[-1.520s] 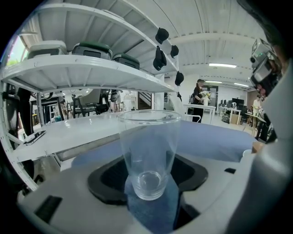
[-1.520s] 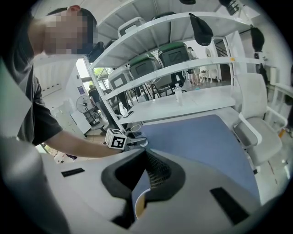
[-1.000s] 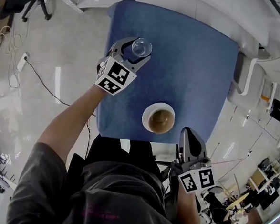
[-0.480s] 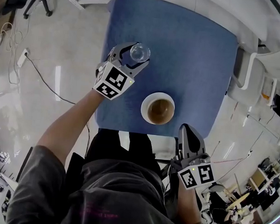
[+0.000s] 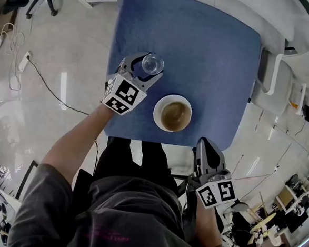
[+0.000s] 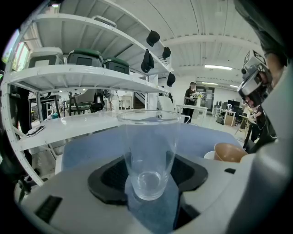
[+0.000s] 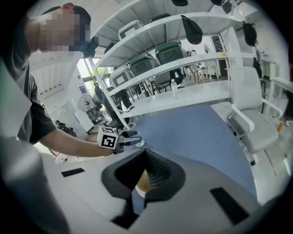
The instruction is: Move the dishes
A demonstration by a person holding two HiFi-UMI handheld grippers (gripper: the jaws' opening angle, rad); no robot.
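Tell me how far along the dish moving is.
Done: nothing set aside yet. In hand: the left tool grips the clear glass over the blue table. Left: the brown cup on its white saucer sits untouched; the right tool is shut, empty, off the table's near edge.

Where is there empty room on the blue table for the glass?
The far half of the blue table, beyond the glass and brown bowl, is bare, across to the white chair. The near edge is crowded: glass and bowl are close together.

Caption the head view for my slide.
Left claw grips a clear glass beside a cup and saucer on the blue table.
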